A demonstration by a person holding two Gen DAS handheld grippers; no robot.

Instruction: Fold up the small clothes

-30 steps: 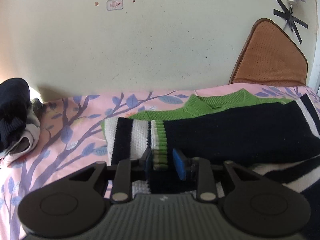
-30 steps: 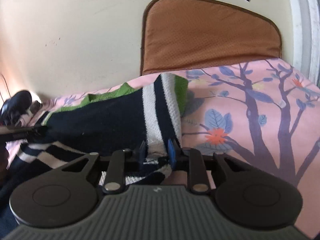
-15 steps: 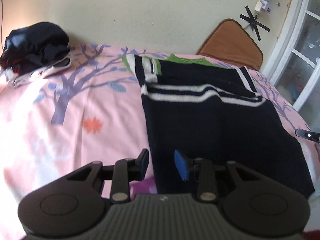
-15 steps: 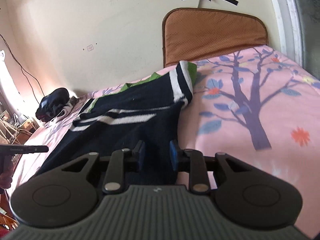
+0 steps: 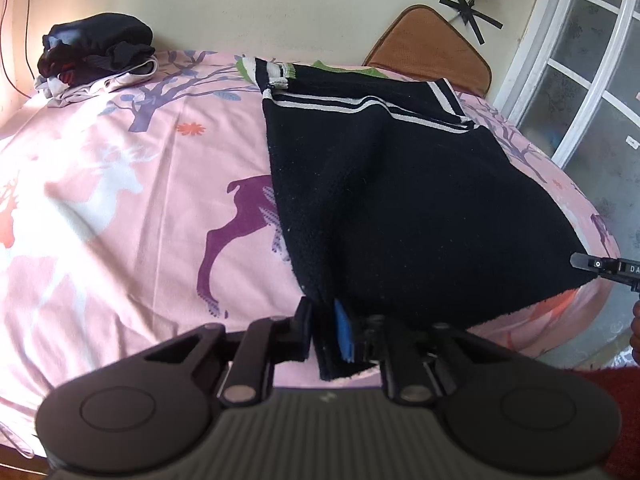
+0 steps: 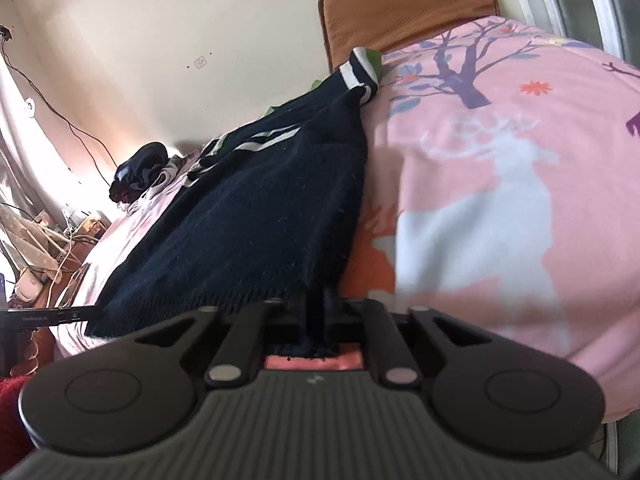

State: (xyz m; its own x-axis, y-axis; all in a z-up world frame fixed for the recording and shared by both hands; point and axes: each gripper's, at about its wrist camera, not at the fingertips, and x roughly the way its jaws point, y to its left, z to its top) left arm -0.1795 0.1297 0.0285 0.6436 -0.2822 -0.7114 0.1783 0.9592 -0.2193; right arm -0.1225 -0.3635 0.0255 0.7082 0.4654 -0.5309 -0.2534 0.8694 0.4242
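A bed with a pink sheet [image 5: 120, 200] printed with trees and deer fills most of both views. It stands against a pale wall [image 5: 240, 8], and at its far right corner a brown cushion [image 5: 432, 44] leans on that wall.

On the right half of the bed lies the dark sweater [image 5: 400, 184]. It is navy or black knit with white stripes across the upper part, and green trim shows at the far end near the cushion. The sleeves are folded in over the body. The near hem reaches the edge of the bed and is lifted a little there.

At the far left corner of the bed, well apart from the sweater, sits a pile of dark and white clothes [image 5: 96, 56].

The left gripper [image 5: 322, 330] is at the near left corner of the hem. Its jaws are closed on the fabric, and a flap of the knit hangs down between them.

The right gripper [image 6: 318, 318] is at the near right corner of the same hem. Its jaws are pressed together on the knit as well, and a frayed bit of hem shows below them. In the left wrist view the tip of this gripper appears at the sweater's right corner.
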